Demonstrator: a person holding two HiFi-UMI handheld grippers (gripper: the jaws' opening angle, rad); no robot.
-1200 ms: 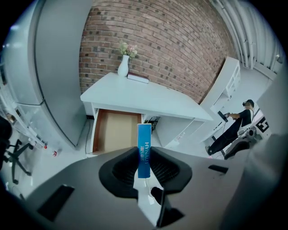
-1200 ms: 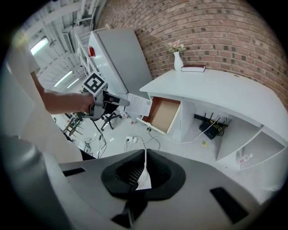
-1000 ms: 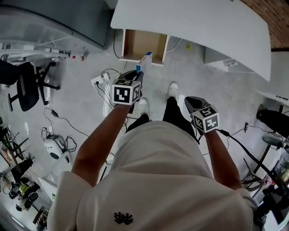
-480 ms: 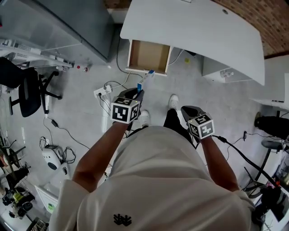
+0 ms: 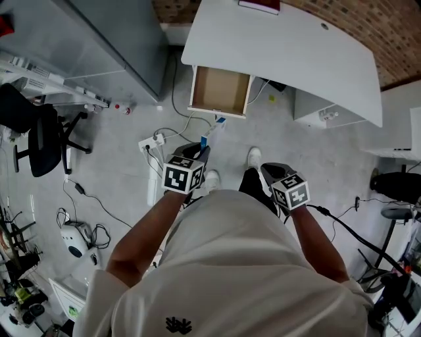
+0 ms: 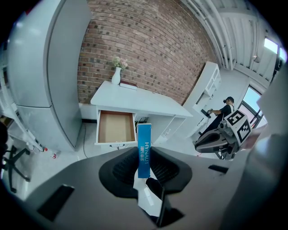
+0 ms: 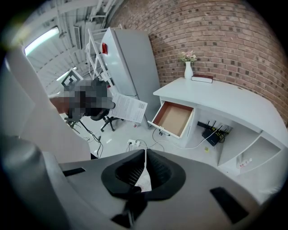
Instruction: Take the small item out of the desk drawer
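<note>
A slim blue box (image 6: pixel 144 150) stands upright between the jaws of my left gripper (image 6: pixel 145 168), which is shut on it. From the head view the blue box (image 5: pixel 209 129) sticks out ahead of the left gripper (image 5: pixel 202 145), over the floor and well short of the desk. The white desk's drawer (image 5: pixel 220 92) is pulled open and its brown inside (image 6: pixel 116 127) is bare. My right gripper (image 5: pixel 266 172) hangs beside my right leg. Its jaws meet with nothing between them in the right gripper view (image 7: pixel 145 168), and the open drawer (image 7: pixel 173 117) lies ahead.
The curved white desk (image 5: pixel 289 46) carries a vase (image 6: pixel 116 76) and a book (image 5: pixel 260 5). A grey cabinet (image 5: pixel 112 39) stands left of it. A power strip (image 5: pixel 150 142) and cables lie on the floor, an office chair (image 5: pixel 36 135) at the left. Another person (image 6: pixel 222 110) stands far right.
I have stepped back from the desk, so the desk and open drawer now lie farther off. Both grippers came back with me, the blue box still in the left one.
</note>
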